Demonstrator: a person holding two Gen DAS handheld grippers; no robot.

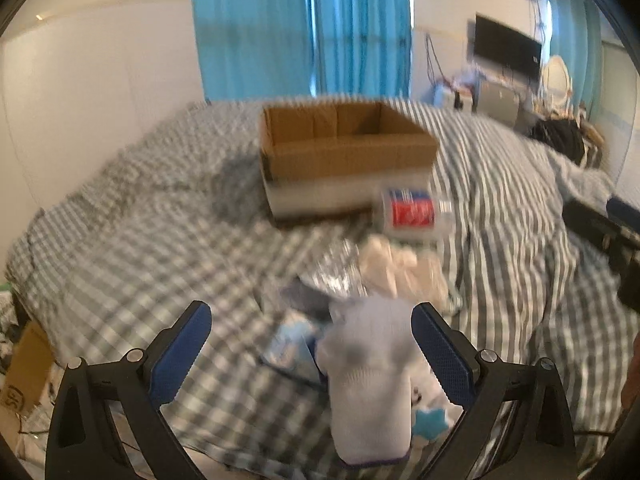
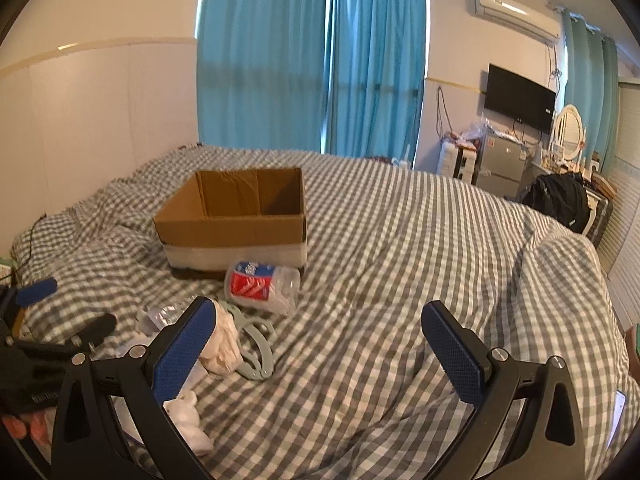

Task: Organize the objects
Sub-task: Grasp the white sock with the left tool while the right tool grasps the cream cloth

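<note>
My cardboard box (image 2: 236,216) appears empty. Bottle (image 2: 262,286), hanger (image 2: 256,344) and white sock (image 1: 368,380) lie outside it. Both my jaw pairs stand wide, holding nothing.

The right gripper (image 2: 320,344) is seen with its blue-padded fingers (image 2: 182,350) spread wide above a grey-and-white checked bedspread (image 2: 400,280), nothing held between them. An open cardboard box (image 2: 232,220) is set on the bed. A crushed plastic bottle (image 2: 260,286) with a red-and-blue label is laid on its side just before the box. A pale green hanger (image 2: 256,346) and crumpled white cloth (image 2: 222,344) are found beside the left finger. The left gripper (image 2: 44,320) is partly seen at the left edge.
</note>
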